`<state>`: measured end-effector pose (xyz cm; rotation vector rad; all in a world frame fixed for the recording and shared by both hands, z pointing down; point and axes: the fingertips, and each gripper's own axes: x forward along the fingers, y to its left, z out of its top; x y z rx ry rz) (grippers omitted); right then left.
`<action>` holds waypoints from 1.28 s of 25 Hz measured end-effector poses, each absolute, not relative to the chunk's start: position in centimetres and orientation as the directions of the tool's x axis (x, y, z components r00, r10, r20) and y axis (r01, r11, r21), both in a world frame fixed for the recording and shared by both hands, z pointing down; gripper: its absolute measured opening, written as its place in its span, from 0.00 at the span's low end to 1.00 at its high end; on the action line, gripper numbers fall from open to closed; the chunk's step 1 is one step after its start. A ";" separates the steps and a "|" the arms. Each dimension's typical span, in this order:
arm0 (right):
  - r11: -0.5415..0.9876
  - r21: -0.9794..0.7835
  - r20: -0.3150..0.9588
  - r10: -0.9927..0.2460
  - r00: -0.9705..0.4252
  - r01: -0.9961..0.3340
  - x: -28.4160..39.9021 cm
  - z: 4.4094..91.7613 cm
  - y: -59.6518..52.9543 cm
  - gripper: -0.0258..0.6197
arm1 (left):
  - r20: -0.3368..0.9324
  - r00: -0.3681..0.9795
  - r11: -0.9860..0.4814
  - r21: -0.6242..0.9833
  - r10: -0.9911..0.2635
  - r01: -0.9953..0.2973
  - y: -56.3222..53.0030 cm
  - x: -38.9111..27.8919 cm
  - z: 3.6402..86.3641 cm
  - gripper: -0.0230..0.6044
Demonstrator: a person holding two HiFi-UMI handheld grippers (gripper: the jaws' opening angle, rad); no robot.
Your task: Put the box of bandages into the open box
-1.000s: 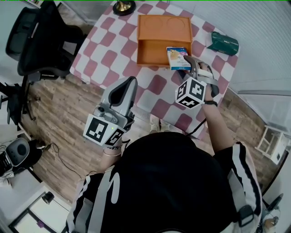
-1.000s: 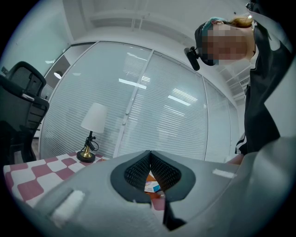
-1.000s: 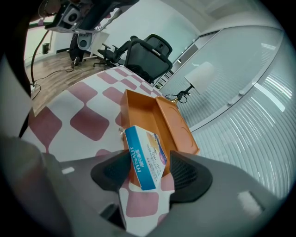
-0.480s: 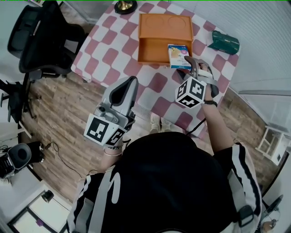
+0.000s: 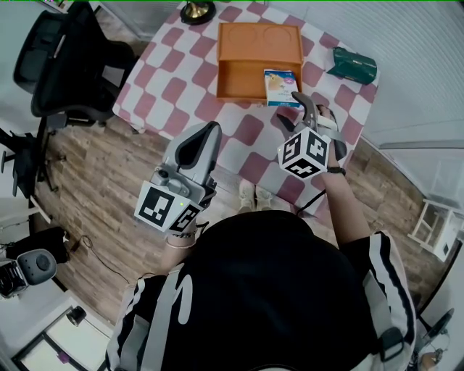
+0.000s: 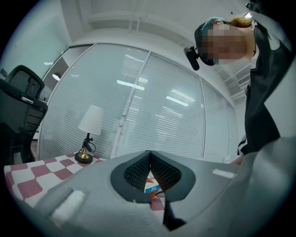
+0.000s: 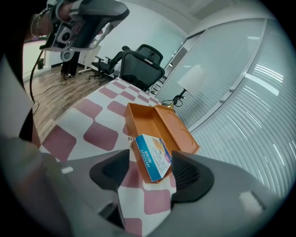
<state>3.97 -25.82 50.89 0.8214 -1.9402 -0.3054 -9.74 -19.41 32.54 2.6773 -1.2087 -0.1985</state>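
The open orange box [image 5: 250, 64] sits on the checkered table [image 5: 174, 94], lid flat behind its tray. The white-and-blue bandage box [image 5: 280, 87] lies tilted in the tray's right end, its near end on the front wall. My right gripper [image 5: 296, 112] hangs just short of it. Its jaws have just been opening, and no pad touches the bandage box. In the right gripper view the bandage box [image 7: 155, 157] shows beyond the spread jaws of the right gripper [image 7: 150, 169]. My left gripper [image 5: 196, 145] is held off the table's near edge, its jaws meeting at the tips of the left gripper [image 6: 150, 153].
A green pouch [image 5: 355, 64] lies at the table's right edge. A lamp base [image 5: 197, 10] stands at the far edge, behind the orange box. A black office chair [image 5: 65, 65] stands on the wooden floor left of the table.
My right gripper has drawn back from the bandage box toward the person and spread its jaws wider, leaving the box in the tray. The left gripper has stayed put.
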 end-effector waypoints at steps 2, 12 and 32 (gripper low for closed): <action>0.735 0.509 0.675 -0.664 -0.323 -0.448 3.9 50.0 -25.4 0.45 | -0.045 0.662 -0.653 0.230 -0.748 -0.722 -19.3 -9.4 32.3 0.04; 0.695 0.412 0.578 -0.700 -0.421 -0.589 4.0 45.4 -23.6 0.45 | -0.059 0.681 -0.675 0.217 -0.730 -0.705 -18.8 -8.0 31.7 0.04; 0.636 0.139 0.301 -0.758 -0.579 -0.759 5.3 36.5 -21.9 0.43 | -0.092 0.714 -0.717 0.190 -0.694 -0.671 -19.2 -5.7 30.1 0.04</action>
